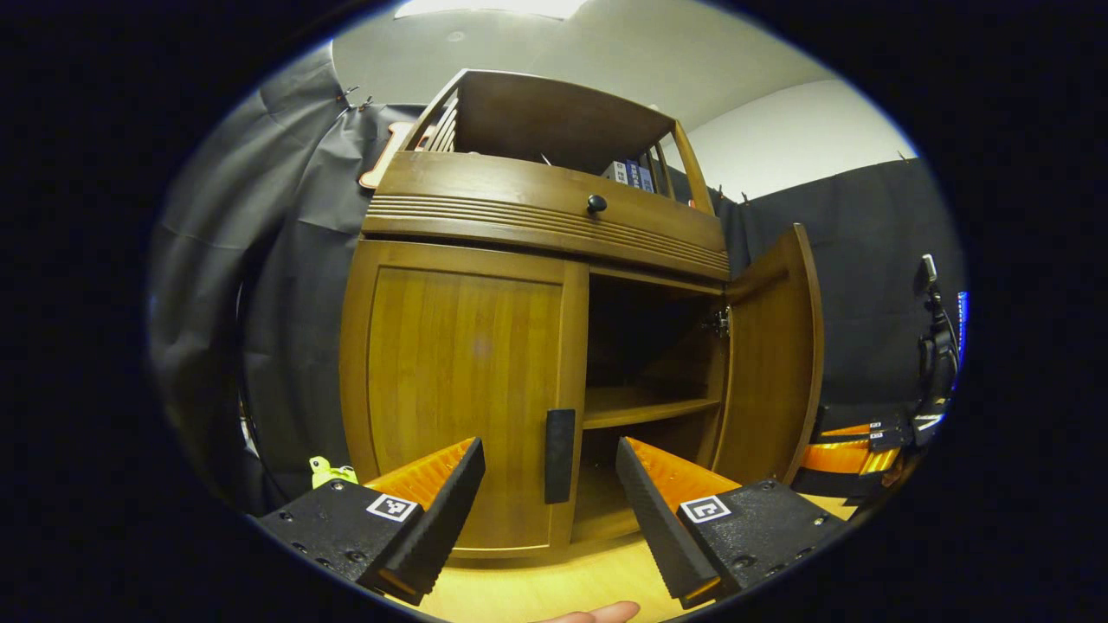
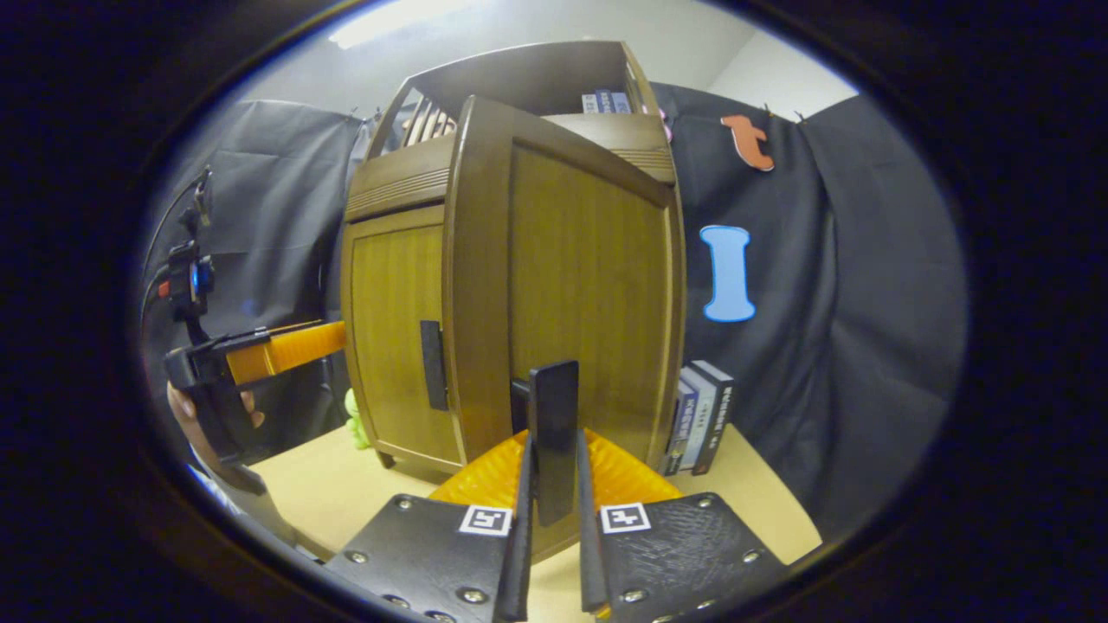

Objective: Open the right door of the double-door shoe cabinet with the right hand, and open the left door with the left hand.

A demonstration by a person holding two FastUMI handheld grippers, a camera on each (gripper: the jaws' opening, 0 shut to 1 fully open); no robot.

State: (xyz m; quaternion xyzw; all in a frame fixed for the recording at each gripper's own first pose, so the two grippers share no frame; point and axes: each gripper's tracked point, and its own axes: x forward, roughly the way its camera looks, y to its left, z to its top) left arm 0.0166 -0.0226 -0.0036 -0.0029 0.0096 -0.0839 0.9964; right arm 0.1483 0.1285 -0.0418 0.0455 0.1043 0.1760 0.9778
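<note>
A: Status, near first?
B: Right gripper (image 2: 554,484): fingers clamped on the right door's handle (image 2: 554,433). Right door (image 2: 580,294) swung well out on its hinges; half the task looks done.
A: Left side?
B: Left gripper (image 1: 550,484): fingers wide apart, holding nothing, lined up on the left door's handle (image 1: 559,454) but short of it. Left door (image 1: 463,389) shut. Judgement: remaining steps are grip that handle and pull.
A: Contents of the shoe cabinet (image 1: 554,216)?
B: Right bay open to view: one shelf (image 1: 645,405), bare as far as seen; back is dark, cannot tell further. Top rack holds a few books (image 1: 630,173). More books (image 2: 701,415) stand on the desk (image 2: 346,493) just beside the cabinet's right side
</note>
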